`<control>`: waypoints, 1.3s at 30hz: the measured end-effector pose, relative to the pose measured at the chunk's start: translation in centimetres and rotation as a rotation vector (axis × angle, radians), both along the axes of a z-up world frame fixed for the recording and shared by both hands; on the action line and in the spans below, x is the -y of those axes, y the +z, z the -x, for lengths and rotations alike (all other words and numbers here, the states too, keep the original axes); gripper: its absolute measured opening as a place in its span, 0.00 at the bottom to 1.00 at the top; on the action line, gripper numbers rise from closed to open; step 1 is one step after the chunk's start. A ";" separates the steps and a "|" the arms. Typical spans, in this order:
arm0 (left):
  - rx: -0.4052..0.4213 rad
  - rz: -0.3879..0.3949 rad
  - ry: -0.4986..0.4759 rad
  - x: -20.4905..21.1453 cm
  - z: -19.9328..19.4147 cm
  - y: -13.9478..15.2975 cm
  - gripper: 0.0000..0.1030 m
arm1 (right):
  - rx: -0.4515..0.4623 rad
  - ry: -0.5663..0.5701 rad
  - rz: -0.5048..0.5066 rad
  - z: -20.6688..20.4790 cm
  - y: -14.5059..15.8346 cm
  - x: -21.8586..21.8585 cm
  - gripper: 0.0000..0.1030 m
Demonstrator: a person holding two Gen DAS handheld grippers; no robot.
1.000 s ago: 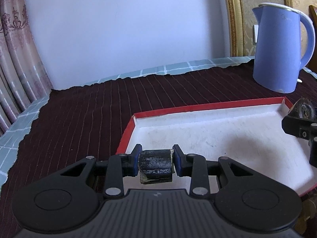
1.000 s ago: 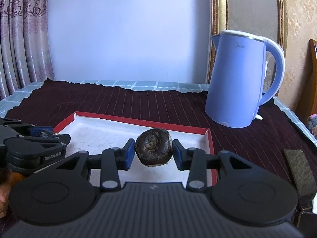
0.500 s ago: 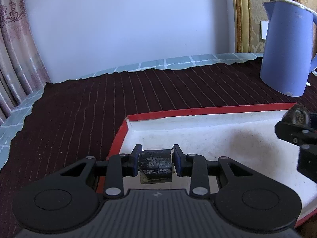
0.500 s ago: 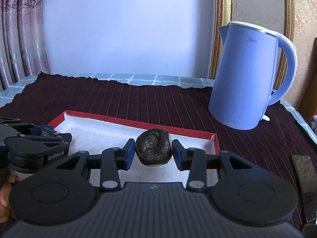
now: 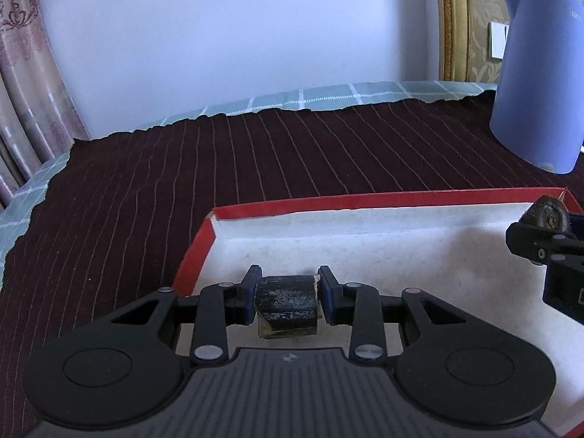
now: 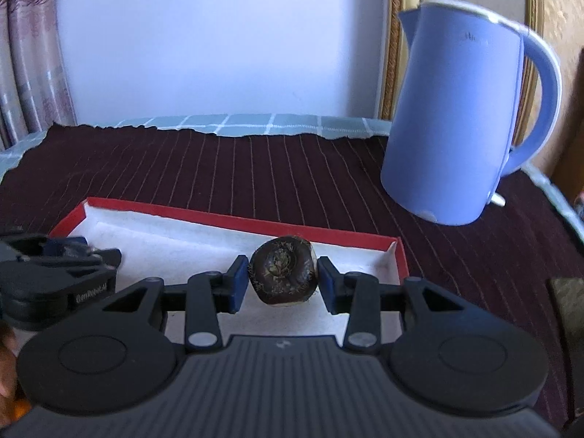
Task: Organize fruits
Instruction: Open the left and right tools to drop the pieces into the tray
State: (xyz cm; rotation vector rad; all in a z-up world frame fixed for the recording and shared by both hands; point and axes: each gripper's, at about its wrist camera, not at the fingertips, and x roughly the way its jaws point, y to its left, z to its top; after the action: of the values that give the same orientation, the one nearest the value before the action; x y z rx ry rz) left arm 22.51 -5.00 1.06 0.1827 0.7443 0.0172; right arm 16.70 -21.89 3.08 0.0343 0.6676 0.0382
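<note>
My left gripper [image 5: 288, 301] is shut on a dark, blocky piece of fruit [image 5: 286, 304] and hangs over the near left part of a red-rimmed tray with a white floor [image 5: 365, 200]. My right gripper [image 6: 281, 281] is shut on a round, dark brown fruit with a hairy crown [image 6: 281, 278], held over the same tray [image 6: 233, 221] toward its right end. In the left wrist view the right gripper [image 5: 547, 241] shows at the right edge with its fruit [image 5: 549, 213]. The left gripper [image 6: 62, 266] appears at the left of the right wrist view.
A blue electric kettle [image 6: 463, 120] stands on the dark striped cloth [image 5: 182, 182] beyond the tray's right end. A brown object [image 6: 567, 292] lies at the right edge. Curtains [image 5: 22, 91] and a white wall stand behind the table.
Both grippers have moved forward and slightly down over the tray, each still holding its fruit. The tray's far rim and the kettle look closer.
</note>
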 end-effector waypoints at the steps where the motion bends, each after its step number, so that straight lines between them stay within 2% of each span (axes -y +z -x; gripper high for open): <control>1: -0.002 -0.005 0.000 0.1 -0.1 -0.1 0.32 | -0.008 -0.002 -0.006 -0.2 -0.1 0.1 0.37; 5: -0.013 -0.002 -0.005 0.3 -0.4 -0.2 0.32 | -0.030 -0.009 0.006 -0.8 -0.7 0.3 0.38; 7: -0.014 0.002 -0.003 0.3 -0.5 -0.2 0.32 | -0.024 -0.014 0.006 -0.7 -0.7 0.4 0.47; 11: -0.016 0.005 0.010 0.1 -0.5 0.0 0.34 | -0.004 -0.020 0.024 -0.3 -0.4 0.3 0.60; 13: -0.010 0.007 0.010 0.0 -0.3 0.2 0.35 | 0.005 -0.020 0.034 0.0 -0.3 0.2 0.75; 14: -0.007 0.005 0.005 0.0 -0.1 0.3 0.38 | 0.014 -0.021 0.041 0.2 -0.2 0.1 0.79; 16: 0.004 -0.005 -0.002 0.1 0.3 0.5 0.52 | 0.042 -0.026 0.053 0.7 0.0 0.0 0.94; 17: 0.016 -0.011 -0.003 0.2 0.5 0.7 0.63 | 0.050 -0.027 0.053 0.9 0.1 0.0 0.96; 18: 0.034 -0.020 -0.003 0.2 0.8 0.8 0.69 | 0.051 -0.028 0.049 1.0 0.2 0.0 0.98; 19: 0.051 -0.031 -0.003 0.3 1.2 0.9 0.70 | 0.050 -0.031 0.041 1.2 0.3 0.1 1.00; 21: 0.066 -0.050 -0.002 0.4 1.7 1.2 0.70 | 0.050 -0.042 0.024 1.6 0.5 0.4 1.00; 30: 0.097 -0.031 -0.018 -0.2 5.0 1.9 0.70 | 0.069 -0.084 -0.042 4.4 0.9 1.5 1.00; 37: 0.124 -0.015 0.007 -1.5 7.3 2.3 0.70 | 0.059 -0.133 -0.035 6.8 1.2 1.4 1.00; 39: 0.130 -0.003 0.019 -2.0 8.1 2.4 0.70 | 0.084 -0.135 -0.040 8.0 1.3 1.4 1.00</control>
State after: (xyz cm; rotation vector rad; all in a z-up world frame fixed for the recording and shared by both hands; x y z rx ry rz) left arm 14.45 -2.97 3.48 0.1758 0.6164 0.0476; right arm 8.75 -23.33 4.37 0.1160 0.5794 -0.0768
